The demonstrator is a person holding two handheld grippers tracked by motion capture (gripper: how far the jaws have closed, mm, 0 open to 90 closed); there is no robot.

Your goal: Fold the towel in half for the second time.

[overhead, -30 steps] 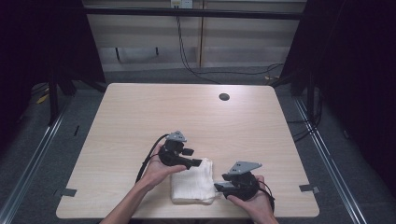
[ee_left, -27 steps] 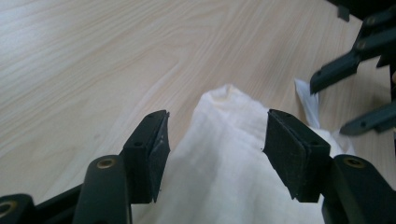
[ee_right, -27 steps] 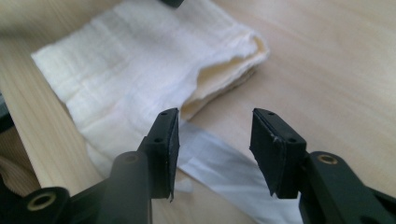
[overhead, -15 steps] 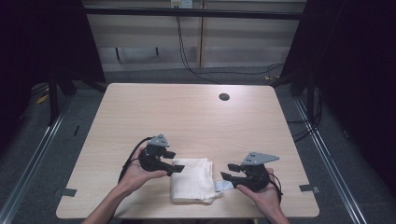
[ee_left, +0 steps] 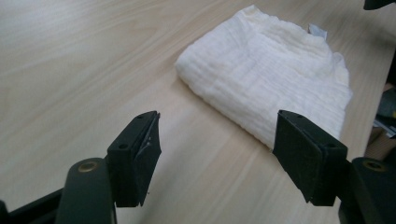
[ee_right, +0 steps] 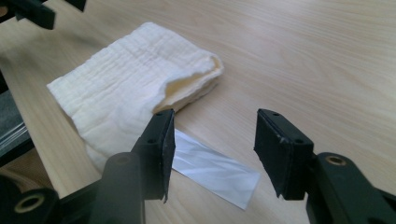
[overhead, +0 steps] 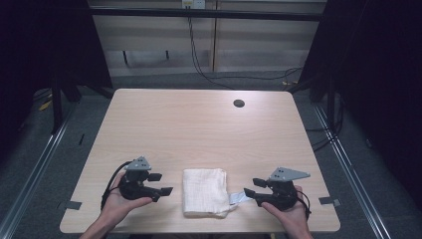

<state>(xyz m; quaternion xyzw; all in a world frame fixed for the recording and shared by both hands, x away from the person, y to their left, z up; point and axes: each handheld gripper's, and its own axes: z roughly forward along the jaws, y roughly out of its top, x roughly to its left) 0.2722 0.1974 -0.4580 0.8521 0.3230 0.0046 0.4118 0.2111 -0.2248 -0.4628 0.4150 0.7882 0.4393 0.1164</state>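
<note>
A folded white cloth [overhead: 205,191] lies flat near the table's front edge, with a white label [overhead: 239,198] sticking out at its right side. My left gripper [overhead: 161,183] rests to the cloth's left, a short gap away. Its jaws have just been opening and hold nothing. In the left gripper view the cloth [ee_left: 271,79] lies beyond the left gripper [ee_left: 217,135]. My right gripper [overhead: 253,187] sits to the cloth's right, beside the label. Its jaws have also just been opening, empty. The right gripper view has the right gripper [ee_right: 212,126] above the label [ee_right: 210,170] and the cloth [ee_right: 126,88] behind it.
The wooden table [overhead: 199,134] has a dark round hole [overhead: 239,103] at the back right. Grey tape pieces [overhead: 73,204] [overhead: 328,201] mark its front corners. Cables run across the floor behind the table.
Both hands have drawn away from the cloth, the left one to the left and the right one to the right. The cloth stays folded on the table, free of both grippers.
</note>
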